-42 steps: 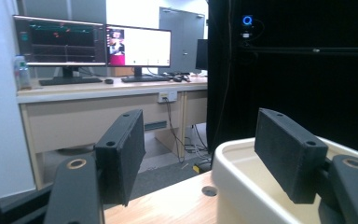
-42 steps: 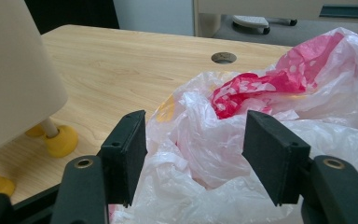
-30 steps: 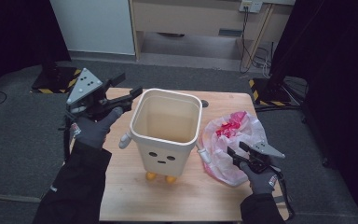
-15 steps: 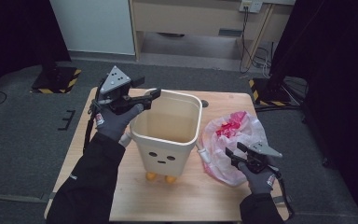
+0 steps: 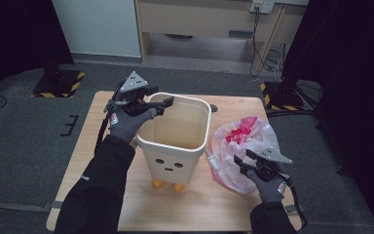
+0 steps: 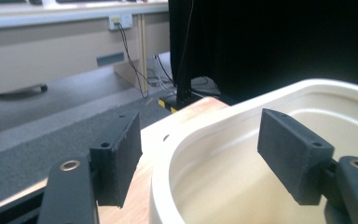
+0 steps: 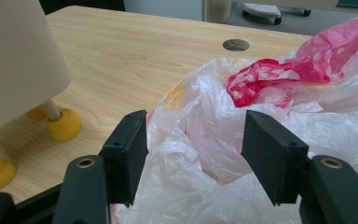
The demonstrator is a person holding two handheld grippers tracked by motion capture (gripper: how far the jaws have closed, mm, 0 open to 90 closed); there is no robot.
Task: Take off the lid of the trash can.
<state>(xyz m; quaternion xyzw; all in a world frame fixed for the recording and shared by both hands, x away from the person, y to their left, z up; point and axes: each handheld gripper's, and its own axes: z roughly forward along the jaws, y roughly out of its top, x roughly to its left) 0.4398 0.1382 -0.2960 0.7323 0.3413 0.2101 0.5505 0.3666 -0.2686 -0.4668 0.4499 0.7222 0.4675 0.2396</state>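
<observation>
The left gripper (image 5: 161,103) straddles the left rim of the cream bin (image 5: 175,141) at mid-table with jaws wide — one inside, one outside — while the right gripper (image 5: 243,163), jaws wide, sits against the plastic bag (image 5: 238,141) beside the bin.

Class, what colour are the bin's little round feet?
Yellow. The bin's feet show best in the right gripper view, under its cream body.

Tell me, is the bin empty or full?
Empty, as far as visible: the bin stands upright and its inside shows bare cream walls. Its bottom is partly hidden.
</observation>
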